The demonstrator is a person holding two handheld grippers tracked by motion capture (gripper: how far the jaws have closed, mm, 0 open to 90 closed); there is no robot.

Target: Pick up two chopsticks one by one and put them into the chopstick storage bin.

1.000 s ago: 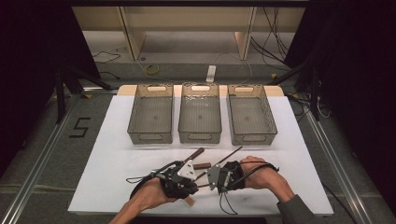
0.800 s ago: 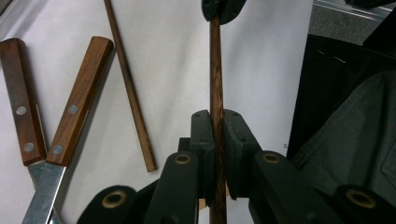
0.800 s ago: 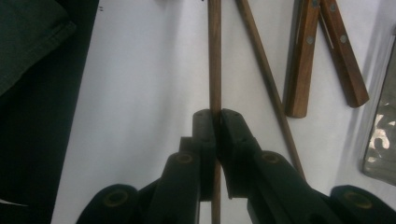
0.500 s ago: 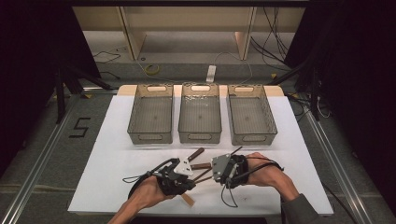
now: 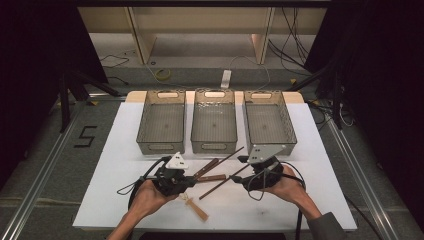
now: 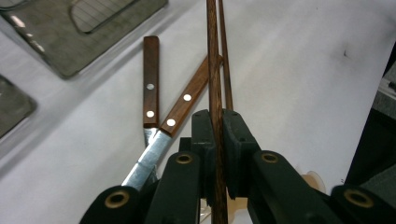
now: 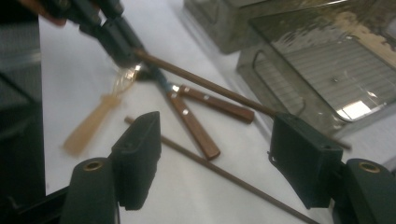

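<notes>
High view: on the white tabletop (image 5: 125,150), three grey bins (image 5: 214,122) are lined up side by side toward twelve o'clock, and the two hand-held tools are seen at six o'clock. The left tool (image 5: 186,179) is pressed together on one dark wooden chopstick (image 5: 227,157), which is pinched near its end and angled up toward two o'clock, its far tip reaching close to the front wall of the middle bin. The same grip is shown in the left gripper view, where the chopstick (image 6: 214,84) runs straight up between the two black pads. A second chopstick (image 5: 220,184) is laid flat on the tabletop between the two tools, pointing from seven o'clock to one o'clock. The right tool (image 5: 244,176) is spread, its jaws having just been opening; in the right gripper view the lying chopstick (image 7: 219,170) is seen passing below the gap between the pads, touched by neither. Two knives with wooden, riveted handles (image 5: 207,172) are crossed on the tabletop just beside the left tool, their handles pointing toward two and three o'clock. A pale wooden utensil (image 5: 194,207) is lying at five o'clock of the left tool, near the person's left hand (image 5: 147,197). Cables are trailed from both tools across the tabletop.
</notes>
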